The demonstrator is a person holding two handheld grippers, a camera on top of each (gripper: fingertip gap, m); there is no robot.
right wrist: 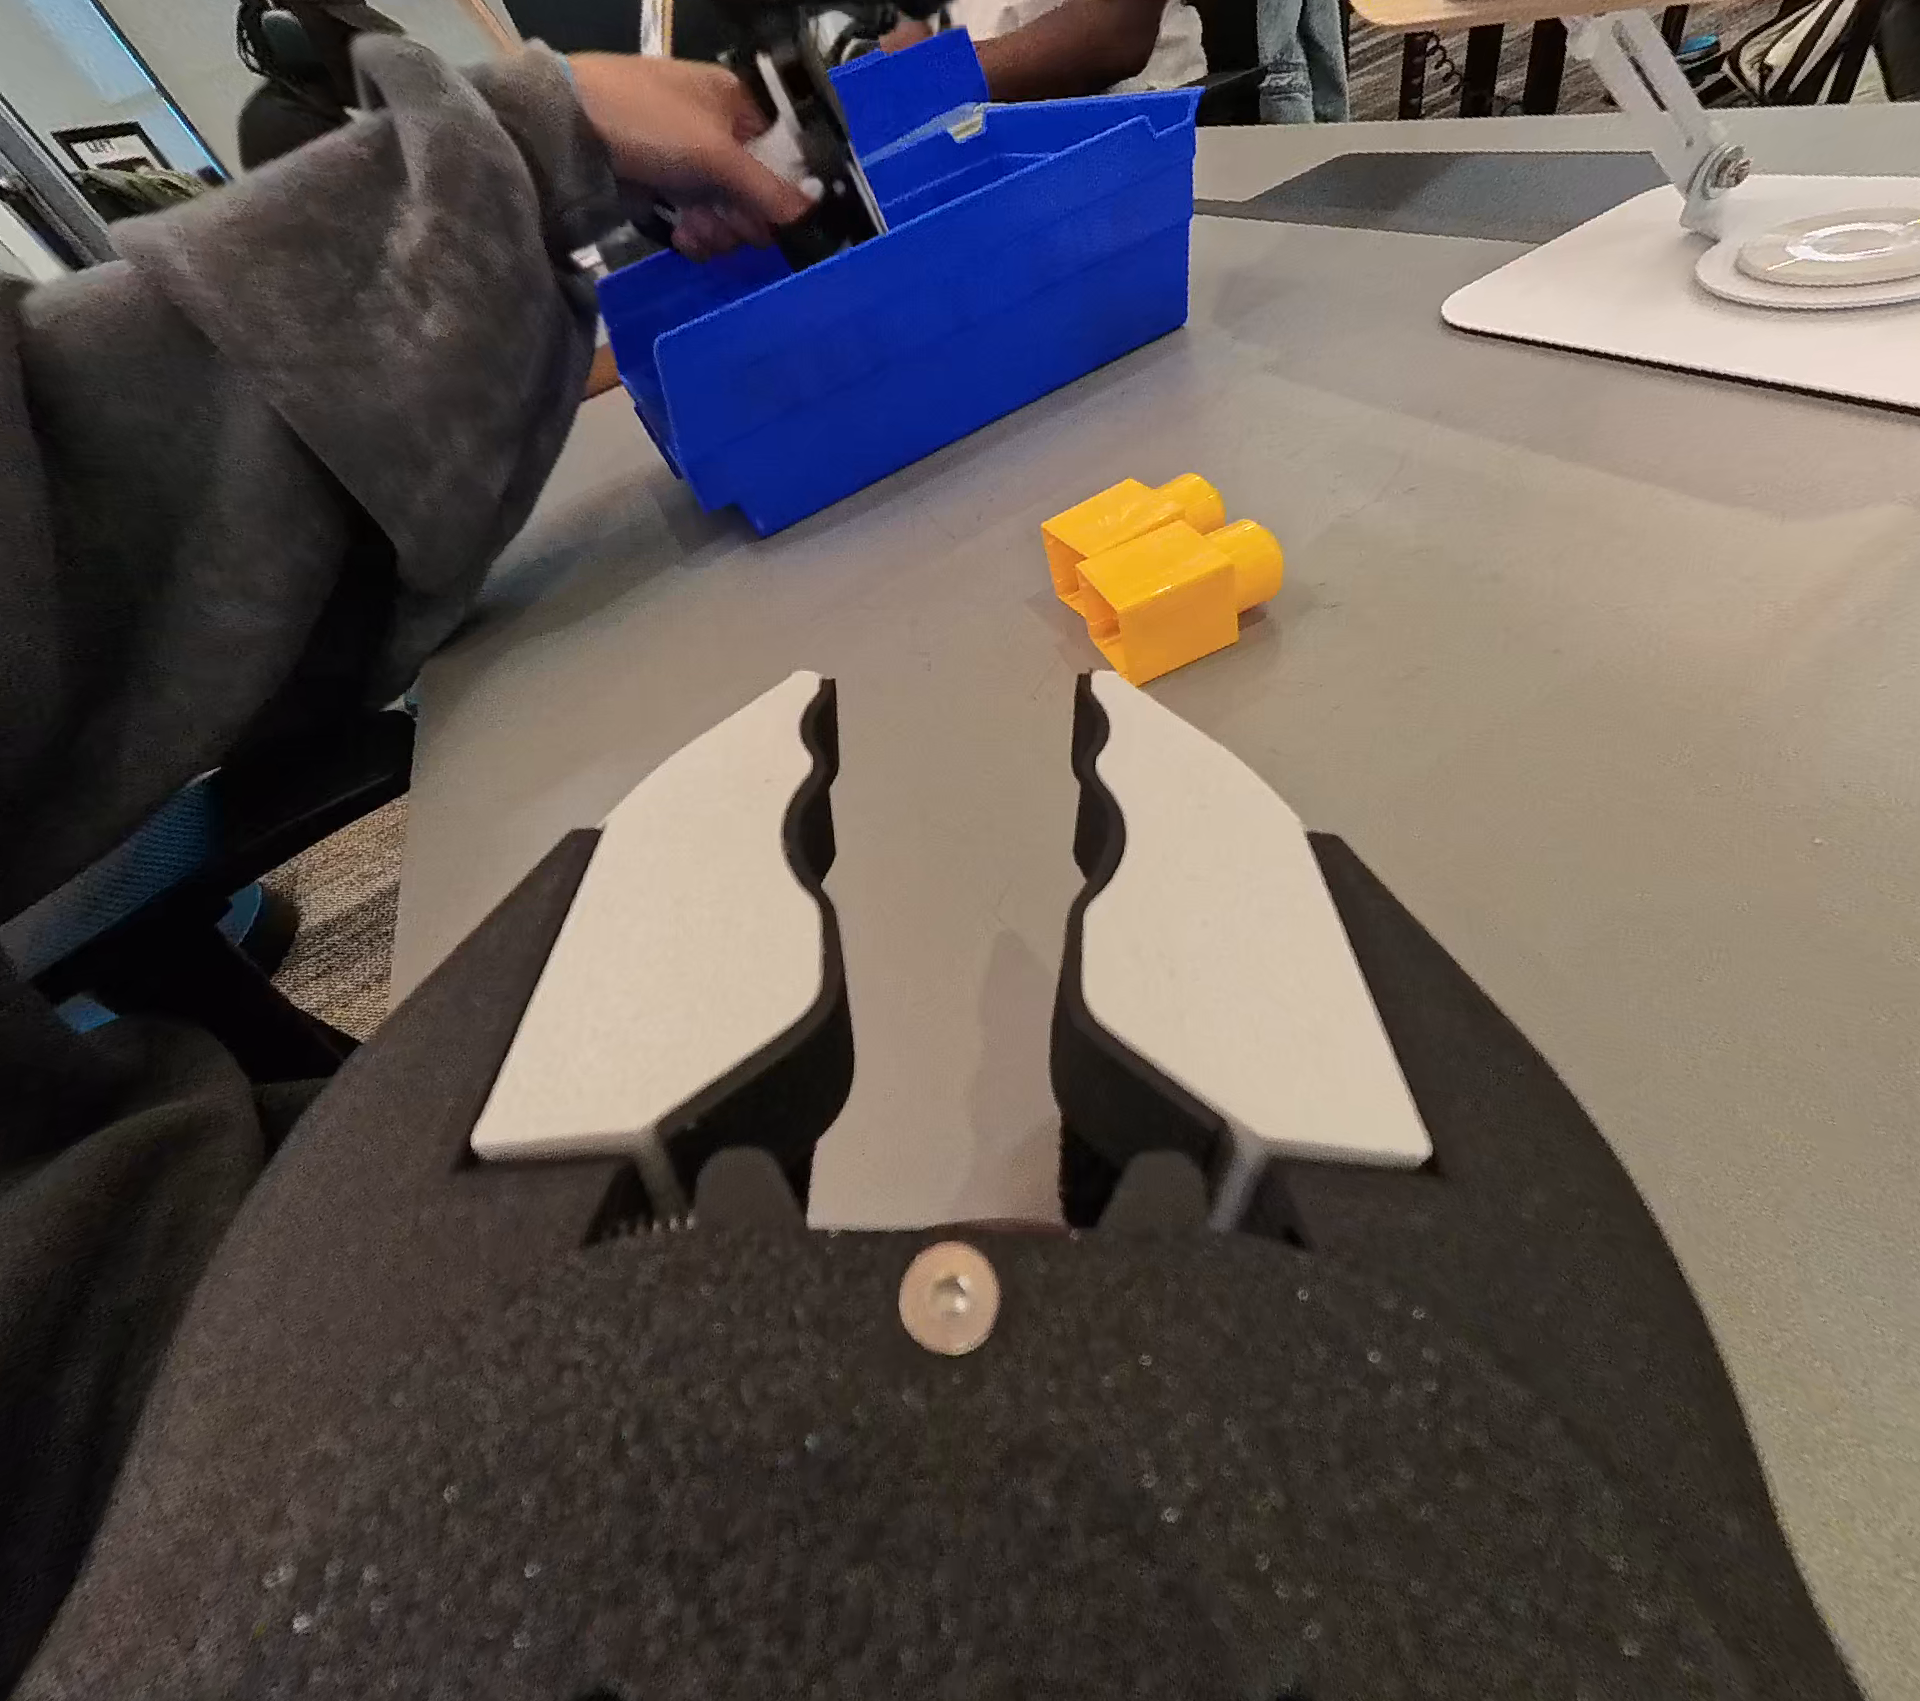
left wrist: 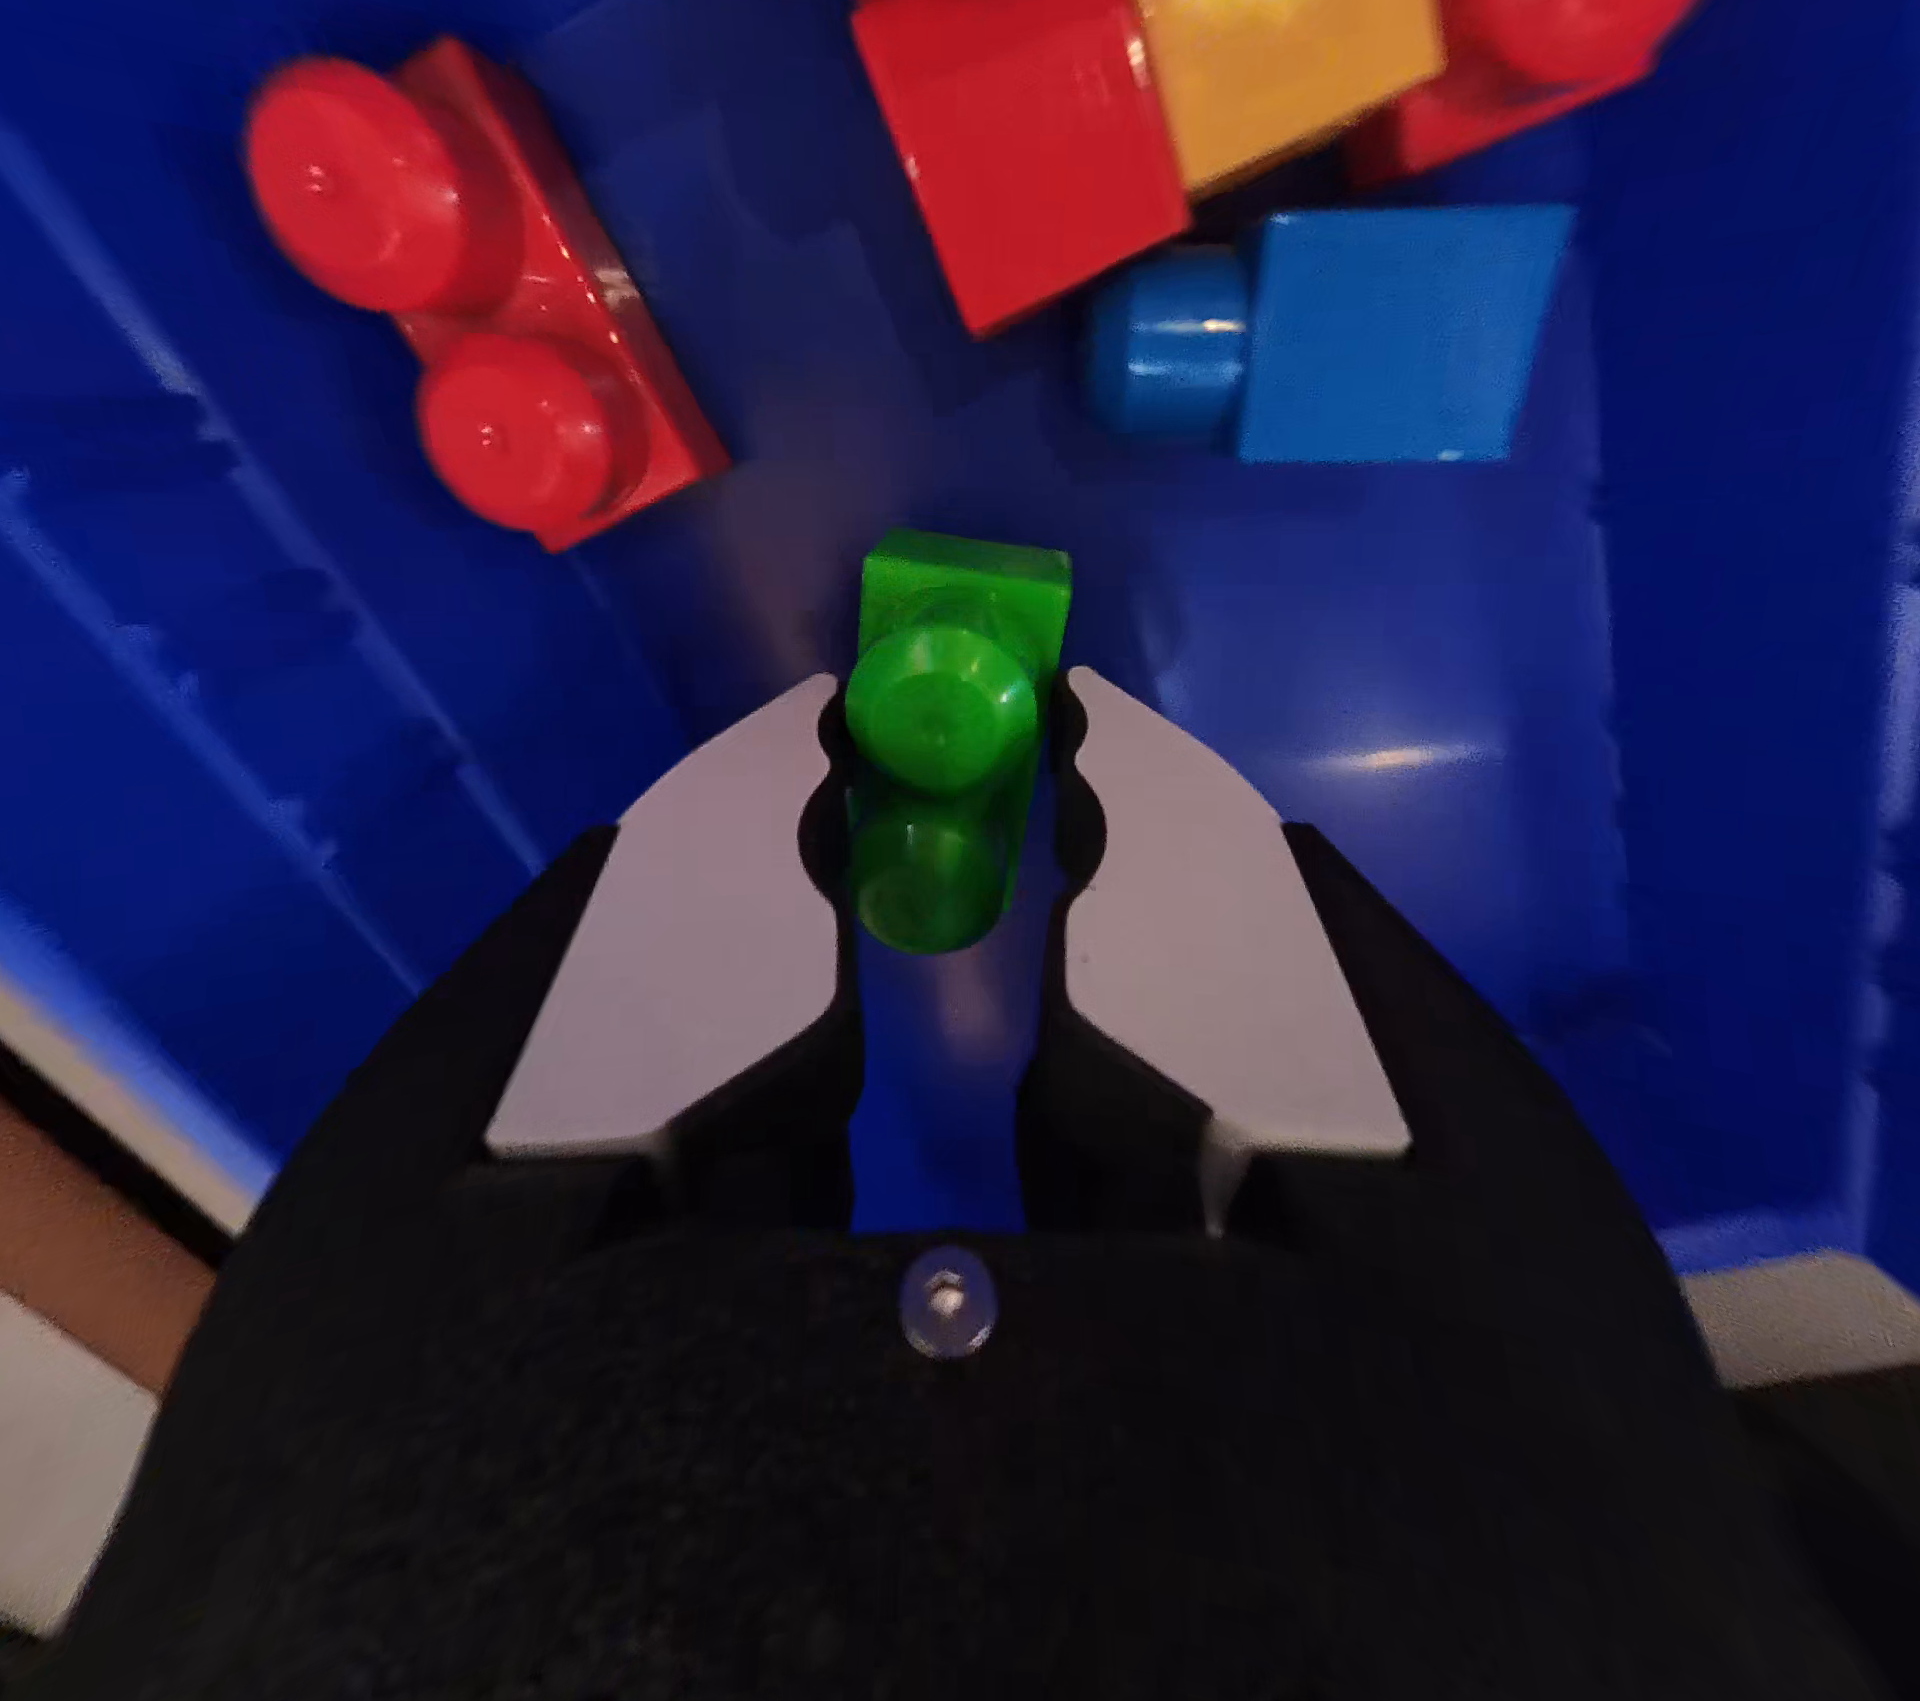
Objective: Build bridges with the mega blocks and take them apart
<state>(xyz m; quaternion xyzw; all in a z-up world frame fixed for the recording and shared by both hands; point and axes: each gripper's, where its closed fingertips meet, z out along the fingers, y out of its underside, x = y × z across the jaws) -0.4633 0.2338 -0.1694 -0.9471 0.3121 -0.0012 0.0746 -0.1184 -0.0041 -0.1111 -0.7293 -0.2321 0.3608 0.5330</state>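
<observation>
Clearly, a small green plastic two-stud block is clamped between the left tongs, down inside the blue plastic bin. Its long axis is seen to run straight along the fingers, studs turned up toward the camera, so a straight withdrawal is judged to be the move called for. Beyond it on the bin floor, a red two-stud block is found to the left, a blue single-stud block to the right, and a red and yellow cluster of blocks farthest off; all are kept apart from the held piece.

On the table, the right tongs are held parted and empty. Just ahead and slightly to the right, two yellow single-stud plastic blocks are laid on their sides, touching, studs pointed away to the right. These are judged nearer the right tongs than the left. Farther off, the bin is entered by a grey-sleeved arm carrying the left tongs. A white stand is set at the far right.
</observation>
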